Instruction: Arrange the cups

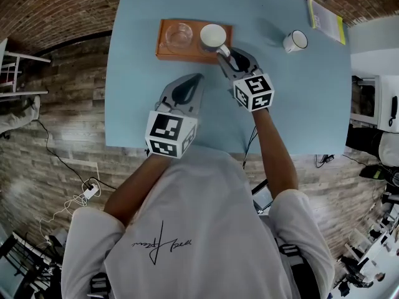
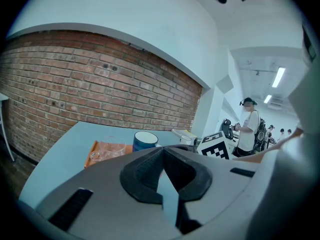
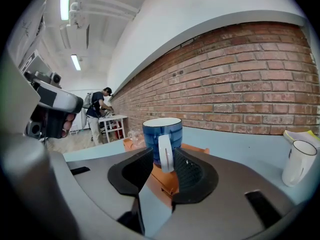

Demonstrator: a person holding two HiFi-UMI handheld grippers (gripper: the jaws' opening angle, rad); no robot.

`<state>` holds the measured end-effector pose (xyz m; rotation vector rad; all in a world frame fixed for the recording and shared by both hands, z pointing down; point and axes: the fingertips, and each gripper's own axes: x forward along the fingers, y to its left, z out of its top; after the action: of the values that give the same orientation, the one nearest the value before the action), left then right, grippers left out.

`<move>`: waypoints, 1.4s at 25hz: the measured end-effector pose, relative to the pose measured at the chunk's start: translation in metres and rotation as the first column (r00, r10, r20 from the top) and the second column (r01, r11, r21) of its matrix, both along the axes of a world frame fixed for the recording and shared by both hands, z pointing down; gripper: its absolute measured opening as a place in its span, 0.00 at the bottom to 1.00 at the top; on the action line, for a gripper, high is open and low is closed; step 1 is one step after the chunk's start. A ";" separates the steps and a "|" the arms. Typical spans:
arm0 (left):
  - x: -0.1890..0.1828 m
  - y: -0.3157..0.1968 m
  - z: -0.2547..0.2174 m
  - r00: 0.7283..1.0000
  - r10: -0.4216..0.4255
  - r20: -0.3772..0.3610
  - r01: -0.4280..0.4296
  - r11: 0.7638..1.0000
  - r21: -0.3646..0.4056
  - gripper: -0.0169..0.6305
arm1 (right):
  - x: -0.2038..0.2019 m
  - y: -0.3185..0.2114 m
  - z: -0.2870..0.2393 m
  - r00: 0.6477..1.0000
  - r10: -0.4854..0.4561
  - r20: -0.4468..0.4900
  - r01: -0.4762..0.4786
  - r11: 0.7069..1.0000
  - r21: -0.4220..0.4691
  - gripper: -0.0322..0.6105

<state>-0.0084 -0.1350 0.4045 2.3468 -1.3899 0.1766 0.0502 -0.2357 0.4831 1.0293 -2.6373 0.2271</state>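
Blue ceramic cup (image 3: 162,131) on the orange tray (image 1: 187,56) has its handle between the right tool's (image 3: 161,156) wide-open jaws; left tool (image 2: 163,154) is closed, empty.

Light blue table (image 1: 156,104), orange tray (image 1: 181,56), white mug (image 1: 294,40), perhaps a booklet (image 1: 324,16)

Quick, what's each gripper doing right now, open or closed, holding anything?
Left gripper: closed, empty.
Right gripper: open, the blue mug handle between its jaws, not gripped.
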 end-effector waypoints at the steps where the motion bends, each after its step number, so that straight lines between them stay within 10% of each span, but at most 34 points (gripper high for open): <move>1: -0.002 -0.001 0.000 1.000 -0.002 -0.001 0.002 1.000 -0.004 0.04 | 0.000 -0.001 0.000 1.000 -0.006 -0.001 0.006 1.000 0.001 0.26; 18: -0.013 0.002 0.008 1.000 -0.023 0.000 0.023 0.999 -0.038 0.04 | -0.012 -0.003 -0.001 0.998 -0.064 -0.015 0.064 0.997 0.036 0.17; 35: -0.025 0.008 0.010 0.997 -0.078 0.003 0.078 0.996 -0.033 0.04 | -0.016 0.005 -0.002 0.995 0.092 -0.043 -0.089 0.994 0.064 0.15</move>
<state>-0.0338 -0.1265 0.4149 2.2622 -1.4652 0.1779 0.0341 -0.2306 0.4815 1.1618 -2.5748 0.1404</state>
